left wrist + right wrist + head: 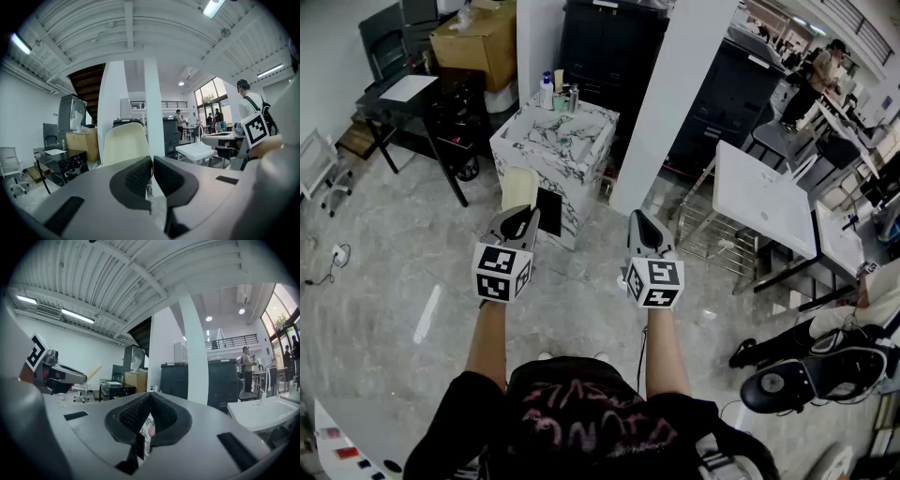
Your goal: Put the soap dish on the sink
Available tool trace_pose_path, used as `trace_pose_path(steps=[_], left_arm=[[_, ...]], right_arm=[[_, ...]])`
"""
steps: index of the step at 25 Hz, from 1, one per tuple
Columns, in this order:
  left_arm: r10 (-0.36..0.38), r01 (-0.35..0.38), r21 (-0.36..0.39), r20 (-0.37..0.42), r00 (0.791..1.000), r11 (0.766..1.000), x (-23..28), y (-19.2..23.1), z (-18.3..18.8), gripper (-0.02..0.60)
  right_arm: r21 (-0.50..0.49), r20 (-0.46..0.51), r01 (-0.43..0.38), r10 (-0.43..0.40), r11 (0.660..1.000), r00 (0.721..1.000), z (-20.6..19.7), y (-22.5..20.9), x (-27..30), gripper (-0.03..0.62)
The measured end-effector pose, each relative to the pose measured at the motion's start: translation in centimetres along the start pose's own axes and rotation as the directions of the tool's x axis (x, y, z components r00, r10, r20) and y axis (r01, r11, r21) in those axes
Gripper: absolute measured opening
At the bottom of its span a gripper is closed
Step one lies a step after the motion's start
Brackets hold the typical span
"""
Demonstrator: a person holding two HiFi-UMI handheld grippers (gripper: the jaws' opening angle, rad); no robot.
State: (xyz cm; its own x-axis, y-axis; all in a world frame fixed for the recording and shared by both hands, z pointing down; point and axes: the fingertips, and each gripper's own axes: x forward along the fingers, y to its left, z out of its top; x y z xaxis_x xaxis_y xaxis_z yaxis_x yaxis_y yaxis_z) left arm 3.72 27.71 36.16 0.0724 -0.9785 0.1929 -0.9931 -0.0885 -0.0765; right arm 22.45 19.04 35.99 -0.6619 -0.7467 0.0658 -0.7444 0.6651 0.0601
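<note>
A cream soap dish (520, 188) stands up out of my left gripper (528, 215), which is shut on its lower edge. In the left gripper view the soap dish (124, 143) rises just behind the closed jaws of the left gripper (152, 162). The sink (562, 142) is a basin set in a marble-patterned cabinet, ahead of and beyond both grippers. My right gripper (637, 217) is held level beside the left one, shut with nothing in it. The right gripper (149, 397) shows its pads touching, and the left gripper (56, 373) with the soap dish (92, 371) appears at that view's left.
Bottles (548, 91) stand on the sink's far edge. A black desk (412, 98) and a cardboard box (478, 39) are at the left. A white pillar (675, 89) rises right of the sink, with a white table (761, 197) beyond it. A scooter (811, 375) lies at lower right.
</note>
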Motion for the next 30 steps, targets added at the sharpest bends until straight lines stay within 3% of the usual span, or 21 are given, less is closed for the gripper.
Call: trace_pose_path(steps=[20,30], left_arm=[[-0.041,0.041,0.002,-0.027,0.999,0.999,-0.4,1.9,-1.8,0.031],[-0.084,0.084,0.003,-0.038,0.996,0.996,-1.1,3.1,-3.9,0.029]], right_arm=[[-0.019,-0.018,-0.021,0.021,1.000,1.000,-0.8,3.3,2.0,0.014],[-0.003,-0.006,0.010,-0.010,1.000,1.000,-1.6,5.2,1.8,0.014]])
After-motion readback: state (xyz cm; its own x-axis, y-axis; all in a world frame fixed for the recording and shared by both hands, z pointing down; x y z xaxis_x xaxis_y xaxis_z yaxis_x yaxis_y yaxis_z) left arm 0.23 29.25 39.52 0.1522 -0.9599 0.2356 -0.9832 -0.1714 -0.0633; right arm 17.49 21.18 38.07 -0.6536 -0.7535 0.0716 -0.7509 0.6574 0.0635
